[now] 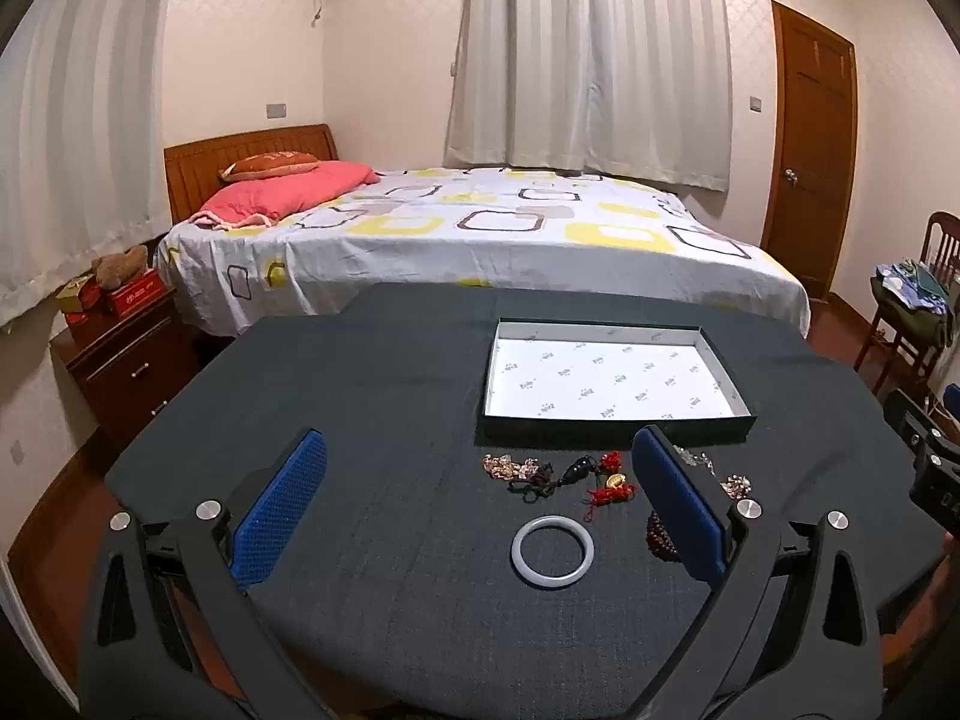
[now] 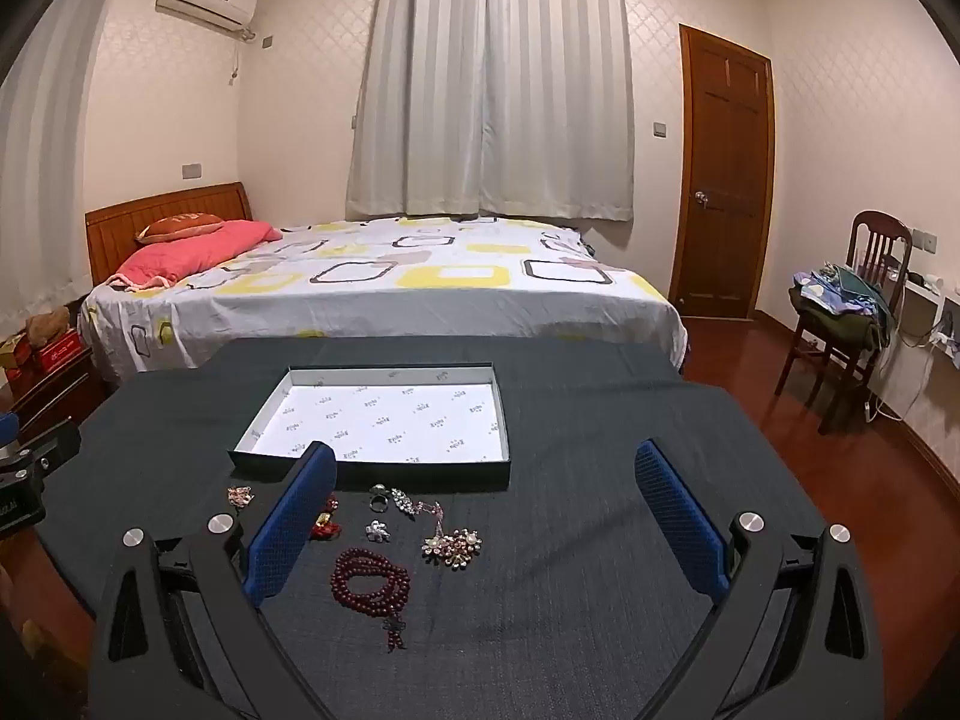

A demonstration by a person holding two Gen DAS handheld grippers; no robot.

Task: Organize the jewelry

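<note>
Pale bangle (image 1: 552, 551) is lying flat on the dark tablecloth (image 1: 372, 396), lower centre of the left wrist view, with nothing gripping it. Being smooth and rigid, it is likely to skid or flip if the pads close on its rim off-centre. Beyond it, a row of tangled pieces is lying loose: a red knotted charm (image 1: 609, 480), a black cord pendant (image 1: 558, 476) and a pinkish chain (image 1: 507, 467); a pinch there is risking two items lifting together. The open tray (image 1: 615, 426) is sitting just past this row, empty.

Left gripper (image 1: 480, 501) is hovering with jaws spread wide, the bangle sitting between them and slightly nearer the camera than the fingertips.

In the right wrist view, the dark red bead strand (image 2: 370, 585) is coiled at lower centre-left, a flower brooch (image 2: 451, 545) just above it. Right gripper (image 2: 486, 516) is likewise spread and empty, the beads lying close to its left-of-frame finger; dragged loops could snag the brooch.
</note>
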